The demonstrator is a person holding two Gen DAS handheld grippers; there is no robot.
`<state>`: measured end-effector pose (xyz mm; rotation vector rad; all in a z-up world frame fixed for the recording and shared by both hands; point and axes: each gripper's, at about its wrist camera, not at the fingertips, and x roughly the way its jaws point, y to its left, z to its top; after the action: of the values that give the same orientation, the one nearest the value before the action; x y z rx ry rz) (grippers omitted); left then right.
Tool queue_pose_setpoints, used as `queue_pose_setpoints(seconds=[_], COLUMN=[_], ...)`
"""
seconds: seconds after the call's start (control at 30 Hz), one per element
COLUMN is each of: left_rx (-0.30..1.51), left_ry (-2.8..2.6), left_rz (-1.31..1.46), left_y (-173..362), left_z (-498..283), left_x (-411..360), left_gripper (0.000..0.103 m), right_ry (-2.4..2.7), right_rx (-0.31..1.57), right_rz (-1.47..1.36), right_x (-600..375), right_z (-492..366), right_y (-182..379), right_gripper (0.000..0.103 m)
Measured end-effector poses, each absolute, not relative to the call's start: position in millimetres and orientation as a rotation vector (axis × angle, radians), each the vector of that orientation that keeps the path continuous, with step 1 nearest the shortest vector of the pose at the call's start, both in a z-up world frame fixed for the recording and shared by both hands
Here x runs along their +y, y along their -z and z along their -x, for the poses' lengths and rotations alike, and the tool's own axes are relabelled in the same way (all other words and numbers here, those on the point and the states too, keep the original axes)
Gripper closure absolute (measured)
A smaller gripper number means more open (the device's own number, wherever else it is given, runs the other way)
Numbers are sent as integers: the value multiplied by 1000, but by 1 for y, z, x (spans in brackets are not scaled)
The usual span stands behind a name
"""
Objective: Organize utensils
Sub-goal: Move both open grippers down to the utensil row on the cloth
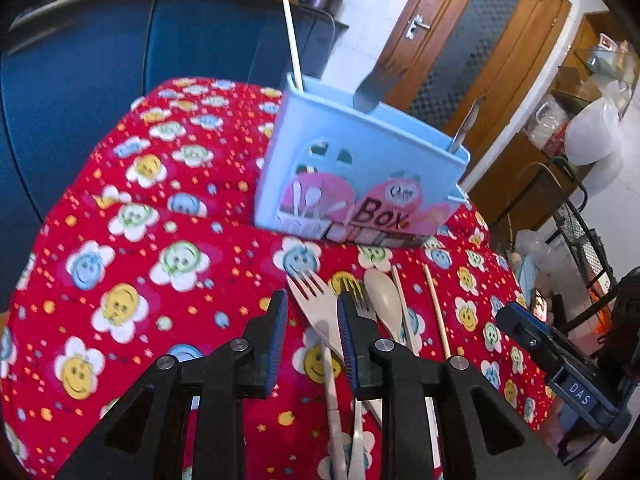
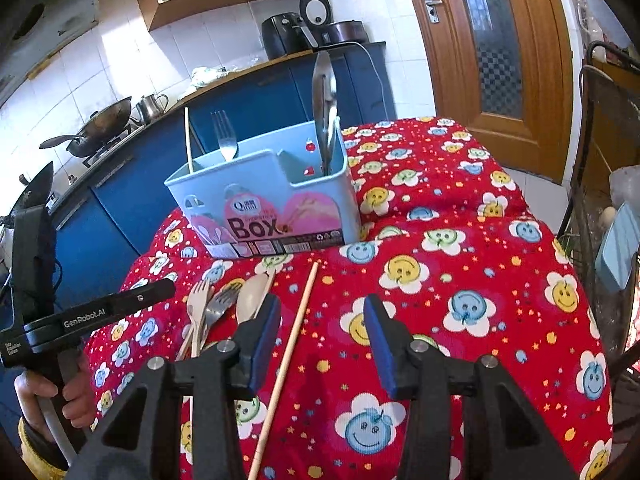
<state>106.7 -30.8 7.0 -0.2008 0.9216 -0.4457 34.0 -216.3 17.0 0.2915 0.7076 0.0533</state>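
A light blue utensil box point(image 1: 360, 168) point(image 2: 264, 200) stands on the red flowered cloth with a metal fork point(image 2: 224, 132), a chopstick point(image 2: 187, 140) and a steel blade point(image 2: 324, 92) upright in it. In front of it lie a cream fork point(image 1: 308, 292) point(image 2: 199, 296), a metal fork point(image 1: 362, 300) point(image 2: 220, 304), a cream spoon point(image 1: 384, 300) point(image 2: 250, 296) and chopsticks point(image 1: 436, 312). My left gripper point(image 1: 312, 308) point(image 2: 170, 285) hangs open just over the cream fork, its jaws astride the tines. My right gripper point(image 2: 320, 312) point(image 1: 506, 316) is open above a single chopstick point(image 2: 296, 328), not touching it.
The cloth-covered table point(image 2: 480, 264) drops off at its left and far edges toward blue kitchen cabinets point(image 2: 100, 220). A black wire rack point(image 2: 600, 160) stands to the right and a wooden door point(image 2: 492, 48) behind. A person's hand point(image 2: 40, 392) grips the left gripper's handle.
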Motion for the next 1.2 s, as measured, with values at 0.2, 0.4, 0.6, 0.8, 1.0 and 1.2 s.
queue_pose_setpoints(seconds=[0.2,0.4,0.6,0.8,1.0,1.2], left_rx=[949,981,1005,988,960,940], left_ry=[447,449,461,496,517,502], left_rz=[193,215,239,265,285,285], left_y=[1,9,17,18,12,1], left_z=[-109,-113,-115,-116,-114,-109], left_x=[-38,-38,-39,-38,-32,-18], left_gripper=[77,77,77,94,99,99], right_ry=[-51,-49,-47,-41,-40,-55], right_rx=[724,735,743,752,759,771], right_rz=[-306,-318,-323,-313,-311,-296], right_x=[-221,-225,-226,-225,-223,-219], right_z=[-34,-34,-34,-35,-36,-36], right_y=[-10,-5,-2,1,3,2], right_gripper=[56,56,56,56,56,56])
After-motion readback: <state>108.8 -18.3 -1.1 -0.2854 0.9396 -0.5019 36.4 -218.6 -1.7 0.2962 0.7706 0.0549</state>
